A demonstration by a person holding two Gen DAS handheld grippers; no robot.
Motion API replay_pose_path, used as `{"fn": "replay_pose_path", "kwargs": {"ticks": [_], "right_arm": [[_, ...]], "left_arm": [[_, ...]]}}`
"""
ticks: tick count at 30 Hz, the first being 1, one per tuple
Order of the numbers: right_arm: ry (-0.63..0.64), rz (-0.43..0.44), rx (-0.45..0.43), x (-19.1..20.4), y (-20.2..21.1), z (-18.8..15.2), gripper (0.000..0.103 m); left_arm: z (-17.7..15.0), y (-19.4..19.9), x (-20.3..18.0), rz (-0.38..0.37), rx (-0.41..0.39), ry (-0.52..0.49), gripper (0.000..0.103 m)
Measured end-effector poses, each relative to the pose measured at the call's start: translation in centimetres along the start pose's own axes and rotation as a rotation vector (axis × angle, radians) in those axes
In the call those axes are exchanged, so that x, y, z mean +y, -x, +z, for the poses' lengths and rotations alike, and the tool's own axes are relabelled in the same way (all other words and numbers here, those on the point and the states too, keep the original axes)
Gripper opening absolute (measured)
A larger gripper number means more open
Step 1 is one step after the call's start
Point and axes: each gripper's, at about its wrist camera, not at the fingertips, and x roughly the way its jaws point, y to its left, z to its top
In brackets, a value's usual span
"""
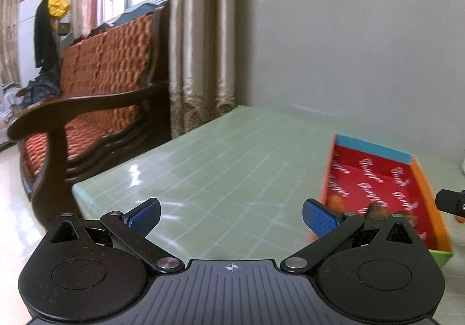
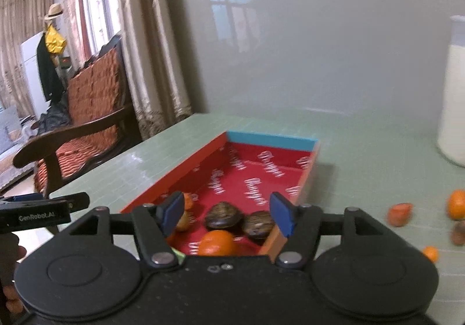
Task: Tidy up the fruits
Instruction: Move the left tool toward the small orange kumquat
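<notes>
While both grippers hover by the red box (image 2: 250,179) | left gripper (image 1: 231,216) spread wide, empty; right gripper (image 2: 227,216) parted over box's oranges (image 2: 216,243), empty

My left gripper (image 1: 231,219) is just hanging there with the jaws spread wide, blue pads (image 1: 145,219) well apart and nothing between them. My right gripper (image 2: 228,216) has its jaws parted too, not as wide, pads not pressing on anything. In the right wrist view the left gripper pokes in at the far left edge, with a bit of my hand (image 2: 13,275) showing below it.
</notes>
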Motion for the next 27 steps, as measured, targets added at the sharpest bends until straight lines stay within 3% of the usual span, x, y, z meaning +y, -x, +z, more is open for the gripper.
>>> {"fn": "replay_pose_path", "kwargs": {"ticks": [7,16,27], "right_arm": [[-0.046,-0.133,-0.064,-5.0,3.7,-0.3,0.083],[-0.162,-0.334,-0.131,-11.7,7.8,-1.8,0.085],[-0.25,-0.561,-0.178,-16.7,12.6,-3.9,0.087]], "left_arm": [[1.2,1.8,-4.4,-0.094,-0.036,-0.058,0.103],[1.3,3.1,-11.6,-0.239,-0.043,-0.154,0.103],[0.1,4.9,-19.6,-0.388,-0.038,-0.259,0.103]]}}
